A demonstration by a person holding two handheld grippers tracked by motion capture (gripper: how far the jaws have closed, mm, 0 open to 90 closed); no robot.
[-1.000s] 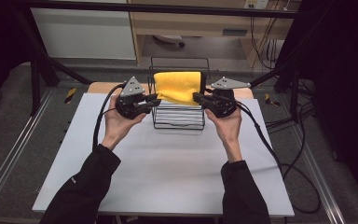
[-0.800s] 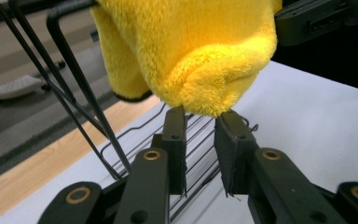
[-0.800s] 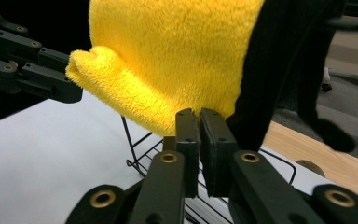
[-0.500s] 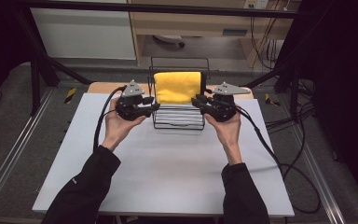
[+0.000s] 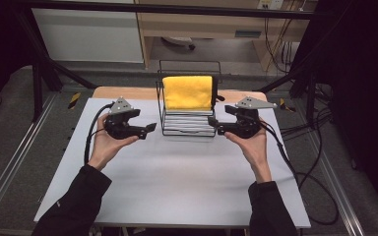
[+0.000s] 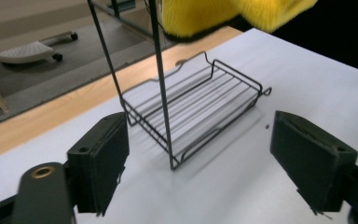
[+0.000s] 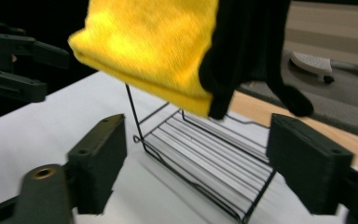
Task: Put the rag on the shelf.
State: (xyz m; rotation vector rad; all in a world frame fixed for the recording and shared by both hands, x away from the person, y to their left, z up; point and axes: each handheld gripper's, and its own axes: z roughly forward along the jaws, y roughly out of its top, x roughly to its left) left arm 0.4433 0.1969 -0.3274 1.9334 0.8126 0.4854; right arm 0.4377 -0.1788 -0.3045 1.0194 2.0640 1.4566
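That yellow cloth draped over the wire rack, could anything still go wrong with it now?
The yellow cloth hangs over the top bar of the light wire rack and could slide off. There is also a dark cloth beside it that might slip. Both grippers, left and right, are open and close by; a bump could tip the rack.

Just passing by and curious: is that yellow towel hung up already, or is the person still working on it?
Looks done: the yellow towel hangs over the top bar of the wire rack. In hand: nothing. The left gripper and right gripper sit on either side of the rack, jaws just opened, with only bare table between their fingers. Left: probably just drawing the hands away.
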